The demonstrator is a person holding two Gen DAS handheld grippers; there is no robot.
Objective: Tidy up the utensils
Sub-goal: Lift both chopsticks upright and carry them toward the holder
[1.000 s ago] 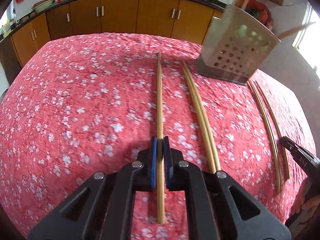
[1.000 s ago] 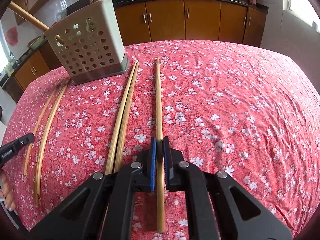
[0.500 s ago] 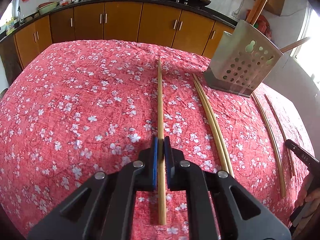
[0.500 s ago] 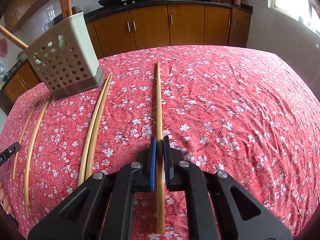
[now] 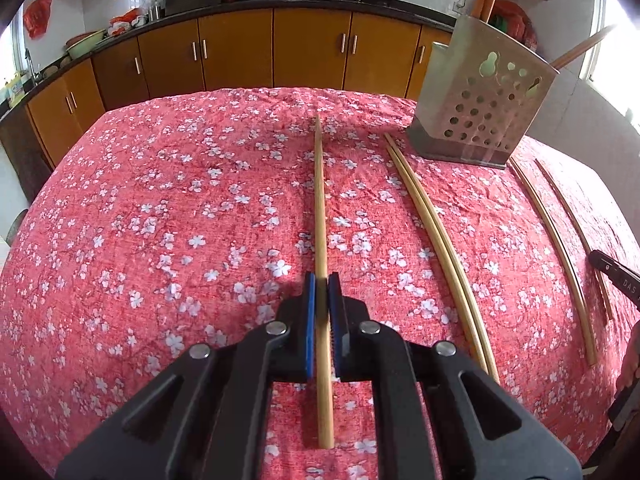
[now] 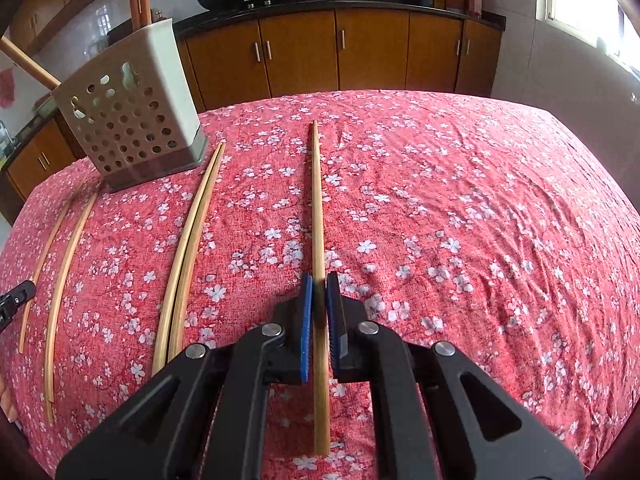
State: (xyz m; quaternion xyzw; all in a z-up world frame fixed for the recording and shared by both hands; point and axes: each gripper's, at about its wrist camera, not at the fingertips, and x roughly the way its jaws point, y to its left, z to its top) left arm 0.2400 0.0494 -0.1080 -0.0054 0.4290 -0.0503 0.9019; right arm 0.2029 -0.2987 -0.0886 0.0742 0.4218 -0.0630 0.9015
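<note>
My left gripper [image 5: 322,280] is shut on a bamboo chopstick [image 5: 319,200] that points straight ahead above the red floral tablecloth. My right gripper [image 6: 318,280] is shut on another bamboo chopstick [image 6: 316,200], held the same way. A perforated metal utensil holder [image 5: 480,108] stands at the far right in the left wrist view and at the far left [image 6: 132,120] in the right wrist view, with wooden handles sticking out. A pair of chopsticks [image 5: 436,232] [image 6: 188,240] lies on the cloth beside the holder. Another pair [image 5: 560,240] [image 6: 60,272] lies beyond it.
The table carries a red cloth with white flowers [image 5: 160,220] [image 6: 460,220]. Brown kitchen cabinets [image 5: 240,52] [image 6: 340,56] run behind the table. The tip of the other gripper shows at the frame edge in each view [image 5: 612,276] [image 6: 14,300].
Both grippers have risen and pulled back with their chopsticks; the holder and the far table edge now sit lower and farther in each view.
</note>
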